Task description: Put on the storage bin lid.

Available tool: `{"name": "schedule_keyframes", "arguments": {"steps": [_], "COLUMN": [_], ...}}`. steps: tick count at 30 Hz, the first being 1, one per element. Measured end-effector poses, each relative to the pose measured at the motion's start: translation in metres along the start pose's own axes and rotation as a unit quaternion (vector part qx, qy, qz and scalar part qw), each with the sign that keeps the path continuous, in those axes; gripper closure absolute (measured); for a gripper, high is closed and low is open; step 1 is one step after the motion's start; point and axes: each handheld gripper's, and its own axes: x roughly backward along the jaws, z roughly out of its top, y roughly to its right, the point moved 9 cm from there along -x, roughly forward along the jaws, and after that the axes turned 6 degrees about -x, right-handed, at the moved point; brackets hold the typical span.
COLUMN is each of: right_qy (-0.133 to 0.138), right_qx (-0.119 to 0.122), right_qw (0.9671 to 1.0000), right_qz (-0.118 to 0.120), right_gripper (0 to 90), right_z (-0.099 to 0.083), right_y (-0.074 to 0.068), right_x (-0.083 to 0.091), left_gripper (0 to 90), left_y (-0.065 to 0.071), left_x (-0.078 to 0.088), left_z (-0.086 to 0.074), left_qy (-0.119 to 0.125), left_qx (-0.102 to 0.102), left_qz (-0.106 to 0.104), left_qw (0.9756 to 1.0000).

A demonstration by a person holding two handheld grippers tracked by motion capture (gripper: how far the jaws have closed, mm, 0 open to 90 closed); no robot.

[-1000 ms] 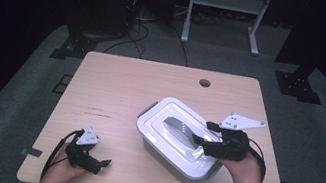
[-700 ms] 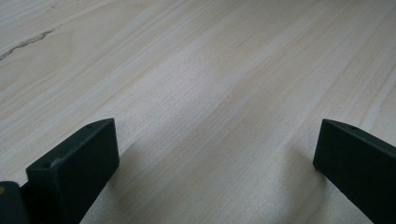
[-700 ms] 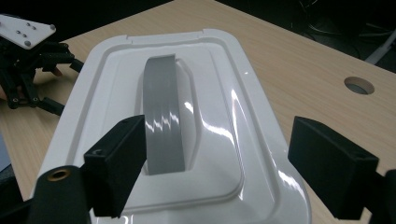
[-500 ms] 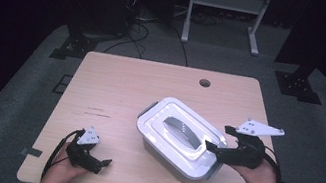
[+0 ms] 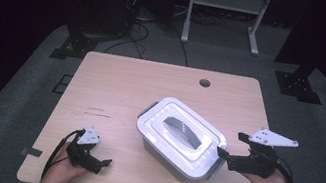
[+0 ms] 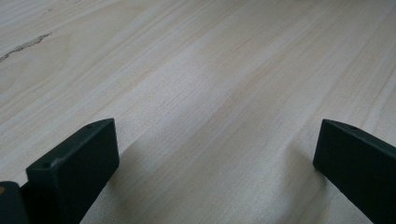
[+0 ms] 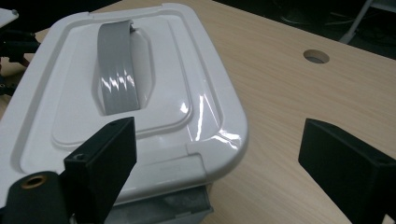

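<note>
A white lidded box (image 5: 180, 138) with a grey handle (image 5: 180, 127) stands right of the table's middle. My right gripper (image 5: 229, 144) sits just off the box's right end, pointing at it. Its jaws have just been opening and stand wide with nothing between them. In the right gripper view the box (image 7: 116, 93), its handle (image 7: 116, 70) and a grey clip (image 7: 177, 210) under the lid's rim lie ahead of the right gripper (image 7: 219, 135). My left gripper (image 5: 105, 165) rests open near the table's front left edge. In the left gripper view the left gripper (image 6: 215, 135) has bare wood between its jaws.
The light wooden table (image 5: 115, 93) has a round cable hole (image 5: 204, 83) near its far edge, also in the right gripper view as a hole (image 7: 316, 56). Dark floor, cables and a white stand (image 5: 225, 1) lie beyond the table.
My right gripper has drawn back to the right, off the box's lid to just past its right end, and its jaws have spread. The left gripper and the box have stayed put.
</note>
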Motion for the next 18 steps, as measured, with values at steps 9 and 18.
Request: {"name": "schedule_keyframes", "arguments": {"steps": [9, 18], "right_qy": [-0.001, -0.006], "right_qx": [-0.005, -0.017], "right_qw": [0.9998, 0.9994], "right_qz": [-0.017, -0.03], "right_gripper": [10.2, 10.2], "right_z": [-0.02, -0.038], "right_y": [0.013, 0.028], "right_x": [0.006, 0.015], "left_gripper": [0.0, 0.0], "left_y": [0.0, 0.0], "left_x": [0.0, 0.0], "left_z": [0.0, 0.0], "left_qy": [-0.001, -0.002], "left_qx": [0.0, -0.001], "left_qz": [0.0, -0.001], "left_qw": [1.0, 1.0]}}
